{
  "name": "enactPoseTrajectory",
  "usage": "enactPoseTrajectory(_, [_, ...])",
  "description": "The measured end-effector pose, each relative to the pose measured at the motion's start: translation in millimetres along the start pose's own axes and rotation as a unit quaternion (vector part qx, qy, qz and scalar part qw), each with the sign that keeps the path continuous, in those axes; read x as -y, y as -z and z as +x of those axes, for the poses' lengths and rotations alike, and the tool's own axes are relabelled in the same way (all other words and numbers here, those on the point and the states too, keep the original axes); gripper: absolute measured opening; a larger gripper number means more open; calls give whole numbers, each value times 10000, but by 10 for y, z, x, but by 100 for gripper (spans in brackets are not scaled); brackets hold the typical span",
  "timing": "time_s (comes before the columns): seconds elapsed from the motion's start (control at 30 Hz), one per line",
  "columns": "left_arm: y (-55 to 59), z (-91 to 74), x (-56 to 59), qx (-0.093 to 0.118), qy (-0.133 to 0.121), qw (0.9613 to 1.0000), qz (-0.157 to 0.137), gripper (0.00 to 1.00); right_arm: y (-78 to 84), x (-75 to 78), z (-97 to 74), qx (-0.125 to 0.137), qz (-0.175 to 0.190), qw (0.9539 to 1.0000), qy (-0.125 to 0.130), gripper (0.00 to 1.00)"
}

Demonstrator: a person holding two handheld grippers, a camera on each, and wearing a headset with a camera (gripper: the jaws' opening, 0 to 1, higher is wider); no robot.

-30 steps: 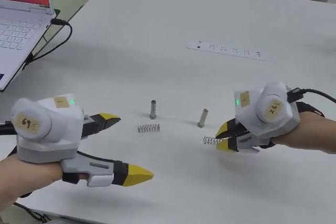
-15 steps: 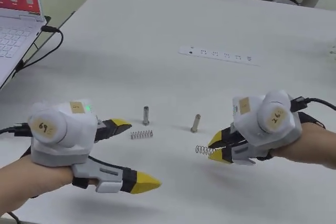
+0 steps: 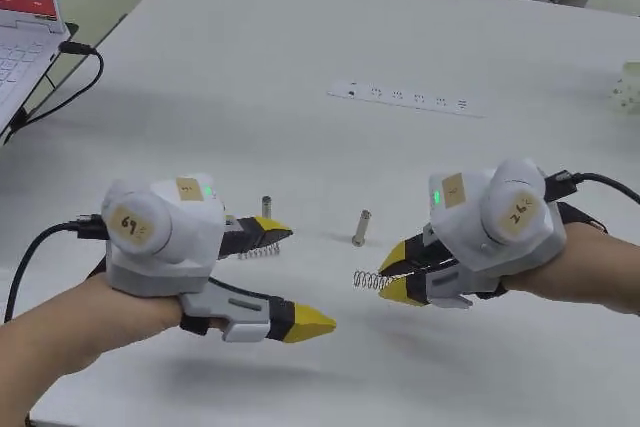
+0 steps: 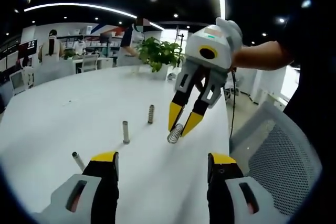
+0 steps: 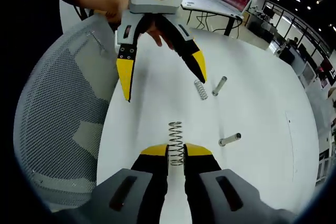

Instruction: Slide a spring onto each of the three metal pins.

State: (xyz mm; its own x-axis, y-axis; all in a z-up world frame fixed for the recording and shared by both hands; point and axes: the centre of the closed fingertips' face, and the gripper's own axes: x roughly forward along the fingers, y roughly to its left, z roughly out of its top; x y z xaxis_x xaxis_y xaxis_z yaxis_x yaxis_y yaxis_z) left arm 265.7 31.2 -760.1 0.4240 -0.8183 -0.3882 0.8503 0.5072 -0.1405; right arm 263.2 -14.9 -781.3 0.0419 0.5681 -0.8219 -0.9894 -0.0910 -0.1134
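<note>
My head camera looks forward and down at the table from above my hands, close over both tools. The left gripper's camera looks low along the table at the right gripper. The right one's looks back at the left gripper — they face each other, near. All three share the middle strip — pins and a spring.

The tabletop is smooth and matt; pin and spring are bare metal.

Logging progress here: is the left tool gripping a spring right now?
No, the left tool stands wide open and empty; the right tool grips the spring.
</note>
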Motion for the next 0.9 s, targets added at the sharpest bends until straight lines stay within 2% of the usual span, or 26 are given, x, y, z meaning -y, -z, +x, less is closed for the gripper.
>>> enactPoseTrajectory(0.13, [-47, 67, 34, 61, 70, 9999, 95, 54, -67, -6, -6, 53, -51, 10000, -23, 8])
enactPoseTrajectory(0.47, [-139, 165, 89, 240, 184, 9995, 105, 31, -167, -47, -5, 108, -170, 9998, -95, 8])
enactPoseTrajectory(0.7, [-136, 208, 149, 220, 311, 9991, 166, 18, -192, -32, -24, 160, -172, 9997, -59, 8])
enactPoseTrajectory(0.9, [-141, 214, 182, 243, 355, 9989, 202, 12, -215, -43, -38, 183, -253, 9995, -61, 8])
